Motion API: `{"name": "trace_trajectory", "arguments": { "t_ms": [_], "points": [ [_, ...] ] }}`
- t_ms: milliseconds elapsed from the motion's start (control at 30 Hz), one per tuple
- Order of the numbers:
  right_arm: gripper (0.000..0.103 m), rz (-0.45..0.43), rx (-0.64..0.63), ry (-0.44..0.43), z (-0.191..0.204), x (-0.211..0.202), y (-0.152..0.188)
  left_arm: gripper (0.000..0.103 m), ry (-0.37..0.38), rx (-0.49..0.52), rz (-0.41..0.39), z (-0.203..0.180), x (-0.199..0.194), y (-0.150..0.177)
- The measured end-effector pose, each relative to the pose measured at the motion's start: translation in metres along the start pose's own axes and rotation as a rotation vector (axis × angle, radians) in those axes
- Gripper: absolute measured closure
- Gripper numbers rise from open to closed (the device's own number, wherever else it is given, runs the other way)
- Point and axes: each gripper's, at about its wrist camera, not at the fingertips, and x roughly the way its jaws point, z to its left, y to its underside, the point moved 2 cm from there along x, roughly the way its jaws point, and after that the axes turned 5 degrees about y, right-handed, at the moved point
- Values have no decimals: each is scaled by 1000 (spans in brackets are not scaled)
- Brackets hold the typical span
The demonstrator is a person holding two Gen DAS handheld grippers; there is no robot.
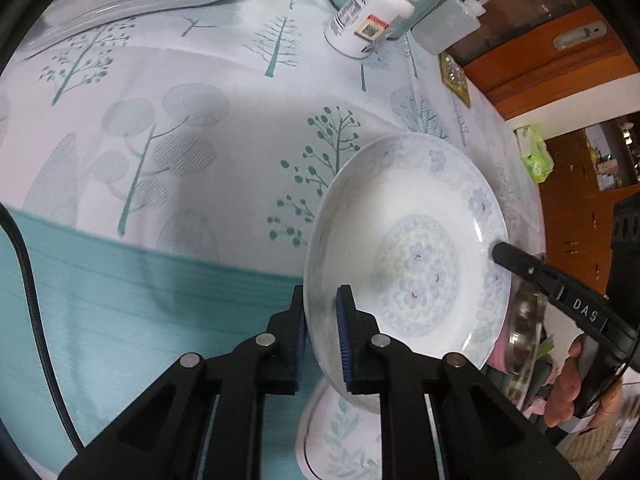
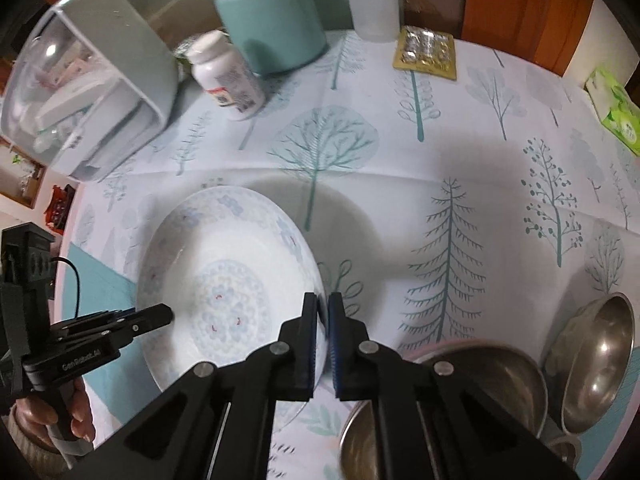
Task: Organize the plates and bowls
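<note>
A white plate with a pale blue flower pattern [image 1: 416, 248] [image 2: 224, 264] hangs tilted over the tree-print tablecloth, held at two opposite rims. My left gripper [image 1: 321, 294] is shut on its near rim, which sits between the blue pads; in the right wrist view the left gripper [image 2: 166, 314] meets the plate's left edge. My right gripper [image 2: 322, 300] is shut on the plate's right rim and appears as a black tip, the right gripper [image 1: 498, 252], on the far rim. Under the plate lies a leaf-patterned plate [image 1: 340, 440]. Two steel bowls [image 2: 480, 392] [image 2: 600, 360] stand at the lower right.
At the back stand a white pill bottle [image 2: 228, 76], a teal canister [image 2: 276, 20], a clear squeeze bottle [image 2: 374, 4] and a gold blister pack [image 2: 426, 50]. A grey storage box [image 2: 100, 92] fills the back left. A green tissue pack [image 2: 618, 114] lies at the right edge.
</note>
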Motion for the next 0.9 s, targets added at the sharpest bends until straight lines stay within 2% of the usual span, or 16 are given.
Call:
{"name": "trace_trajectory", "arguments": {
  "t_ms": [200, 433, 700, 900],
  "points": [
    [98, -15, -23, -36, 9, -32, 20, 91, 12, 15, -33, -9, -46, 27],
    [98, -15, -36, -78, 26, -78, 67, 91, 0, 57, -48, -22, -97, 70],
    [98, -21, -73, -128, 46, -122, 136, 91, -5, 63, -73, -26, -152, 143],
    [98, 14, -86, -188, 60, -130, 194, 91, -15, 37, -68, -12, -174, 201]
  ]
}}
